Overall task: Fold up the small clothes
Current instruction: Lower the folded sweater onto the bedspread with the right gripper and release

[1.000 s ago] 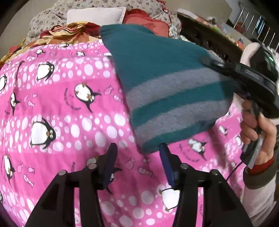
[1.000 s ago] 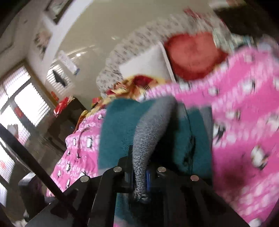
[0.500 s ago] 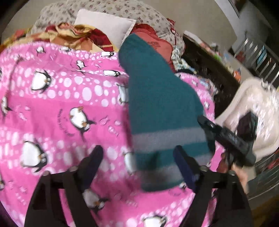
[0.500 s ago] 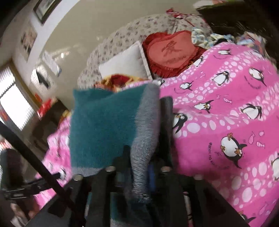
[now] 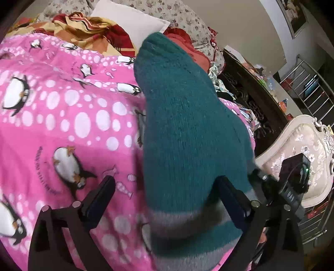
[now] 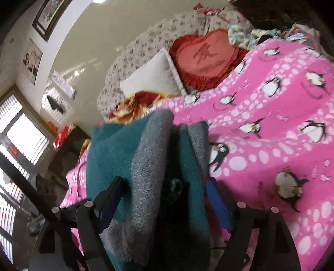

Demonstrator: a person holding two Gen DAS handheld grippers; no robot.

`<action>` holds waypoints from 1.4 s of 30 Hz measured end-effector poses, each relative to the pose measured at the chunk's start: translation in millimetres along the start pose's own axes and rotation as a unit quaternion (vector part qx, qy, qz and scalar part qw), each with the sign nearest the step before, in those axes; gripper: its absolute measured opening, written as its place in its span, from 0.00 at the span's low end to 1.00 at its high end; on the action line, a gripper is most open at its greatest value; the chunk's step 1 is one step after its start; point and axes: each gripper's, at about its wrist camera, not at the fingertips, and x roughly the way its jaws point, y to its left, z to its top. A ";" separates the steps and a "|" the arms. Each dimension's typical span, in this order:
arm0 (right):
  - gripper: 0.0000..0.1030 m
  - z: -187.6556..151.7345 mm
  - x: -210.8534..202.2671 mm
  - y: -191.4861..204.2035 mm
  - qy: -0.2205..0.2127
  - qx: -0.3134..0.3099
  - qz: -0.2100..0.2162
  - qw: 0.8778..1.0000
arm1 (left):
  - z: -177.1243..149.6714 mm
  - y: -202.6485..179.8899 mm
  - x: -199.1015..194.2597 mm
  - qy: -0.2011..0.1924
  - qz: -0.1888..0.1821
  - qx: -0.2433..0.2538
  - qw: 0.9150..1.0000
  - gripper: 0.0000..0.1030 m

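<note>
A: Bedroom, pink blanket [image 5: 62, 116] on bed. Sock [image 5: 187, 133] laid flat on it, teal with grey bands at the cuff.

B: Grippers?

A: Left gripper [image 5: 165, 200] wide open, jaws just been opening, straddling cuff end, pads clear. Right gripper [image 6: 162, 193] also just opened; sock [image 6: 150, 166] between jaws, not pinched.

B: Progress?

A: Looks released, fold apparently not started. Cuff cut off at frame bottom; single or pair, can't tell.

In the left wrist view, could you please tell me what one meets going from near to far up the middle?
Teal and grey striped sock → white pillow → floral headboard.
</note>
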 end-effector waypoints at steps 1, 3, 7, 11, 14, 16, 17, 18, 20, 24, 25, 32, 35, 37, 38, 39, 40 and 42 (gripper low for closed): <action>0.82 -0.2 2.9 1.3 0.001 -0.007 -0.004 1.000 | 1.9 -0.3 2.7 0.000 -0.003 0.001 1.000 0.95; 0.79 0.0 5.9 -1.9 0.002 -0.003 0.005 1.000 | 5.9 -1.6 7.8 0.001 -0.008 0.006 1.000 0.97; 0.60 -2.6 2.7 -8.3 -0.002 0.011 0.019 1.000 | 11.9 -2.0 22.2 0.016 -0.038 -0.009 0.999 0.97; 0.40 -6.6 -11.8 1.1 -0.012 -0.004 0.003 1.000 | 11.9 -15.3 23.6 0.018 -0.055 0.007 0.998 0.69; 0.37 -7.3 -20.3 14.8 -0.014 -0.018 -0.005 1.000 | 11.2 -23.2 12.6 0.020 -0.045 0.022 0.999 0.57; 0.36 -7.9 -29.7 28.9 -0.017 -0.027 0.004 0.999 | 12.6 -24.4 0.9 0.028 -0.049 0.020 0.998 0.55; 0.36 -8.4 -32.9 34.7 -0.019 -0.029 0.009 0.999 | 12.9 -25.7 -7.6 0.029 -0.048 0.022 0.998 0.55; 0.36 -9.7 -37.7 43.1 -0.018 -0.032 0.017 0.999 | 12.7 -27.6 -18.9 0.028 -0.044 0.028 0.998 0.55; 0.36 -15.2 -46.1 59.5 -0.014 -0.044 0.027 0.999 | 11.6 -30.6 -41.3 0.026 -0.039 0.040 0.998 0.55; 0.36 -33.6 -63.5 92.7 -0.008 -0.055 0.056 0.997 | 3.4 -32.6 -87.4 0.033 -0.024 0.057 0.998 0.55; 0.36 -38.9 -67.2 99.3 -0.006 -0.058 0.061 0.996 | 0.2 -33.5 -97.1 0.035 -0.018 0.060 0.997 0.55; 0.36 -81.7 -72.4 133.8 0.022 -0.056 0.065 0.996 | -33.9 -14.3 -133.9 0.065 0.004 0.052 0.997 0.55; 0.36 -99.4 -61.7 134.7 0.039 -0.055 0.047 0.997 | -47.2 5.5 -122.4 0.078 0.008 0.045 0.996 0.56; 0.37 -111.1 -42.9 127.1 0.060 -0.049 0.018 0.997 | -56.4 21.8 -105.9 0.092 0.031 0.038 0.995 0.58; 0.37 -116.0 -32.2 123.6 0.071 -0.052 -0.009 0.996 | -61.4 30.8 -94.3 0.103 0.054 0.034 0.993 0.60; 0.37 -120.6 -24.6 120.7 0.077 -0.061 -0.041 0.994 | -64.6 38.1 -88.3 0.105 0.067 0.029 0.992 0.64; 0.37 -121.9 -25.3 120.9 0.074 -0.068 -0.044 0.994 | -66.5 46.9 -88.2 0.096 0.066 0.015 0.993 0.67; 0.38 -119.9 -39.0 124.6 0.063 -0.065 -0.033 0.995 | -66.1 53.0 -99.2 0.085 0.060 -0.002 0.995 0.70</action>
